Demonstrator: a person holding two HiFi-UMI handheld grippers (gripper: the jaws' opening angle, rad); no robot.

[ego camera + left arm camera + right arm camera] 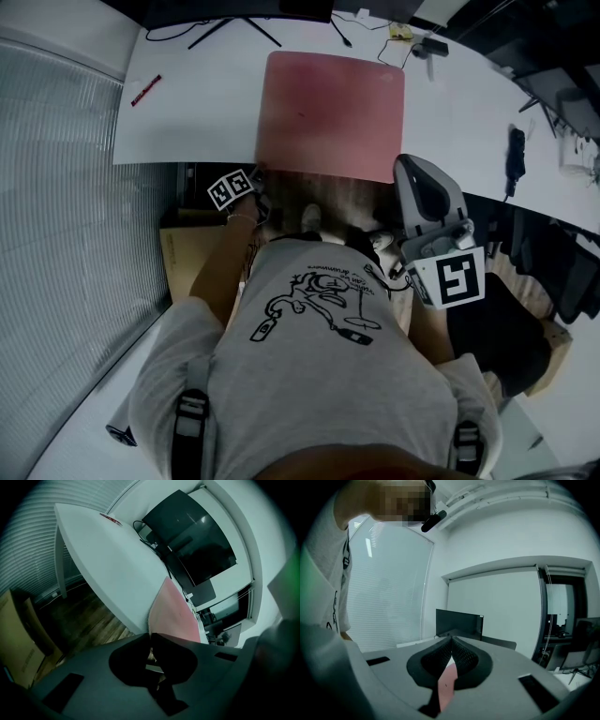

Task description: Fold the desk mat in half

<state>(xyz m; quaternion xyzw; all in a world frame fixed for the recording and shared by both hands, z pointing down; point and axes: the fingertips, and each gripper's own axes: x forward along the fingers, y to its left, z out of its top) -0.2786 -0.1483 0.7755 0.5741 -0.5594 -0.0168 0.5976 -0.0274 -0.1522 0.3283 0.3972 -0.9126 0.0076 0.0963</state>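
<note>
While facing the wide white desk (197,112), holding the pink rectangular desk mat (333,112) by both near corners. Left gripper (150,638): fingers (174,654) clenched on the mat's near-left corner, with the mat's edge running straight into the pinch. Right gripper (451,644): fingers (465,656) clenched as well, grasping the near-right corner, with a pink strip of mat showing edge-on just below the tips. Both grippers low at the desk's front edge, either side of a person's grey printed T-shirt (319,375).

Mat position: flat and unfolded on the desk, square to it, about mid-width, near edge right at the desk's front edge, far edge short of the back.

Behind the mat at the back of the desk: black stand legs (246,28) and black cables (339,33), near but not touching. Above those in the left gripper view: dark flat monitor (197,541). Left of the mat, well apart: slim red stick-shaped item (145,90) lying near the desk's left edge. Right of the mat, well apart: small black elongated object (515,155), too small to identify. Under the desk's left side: brown wood floor (89,616) and a brown cardboard box (21,639) standing on it.
</note>
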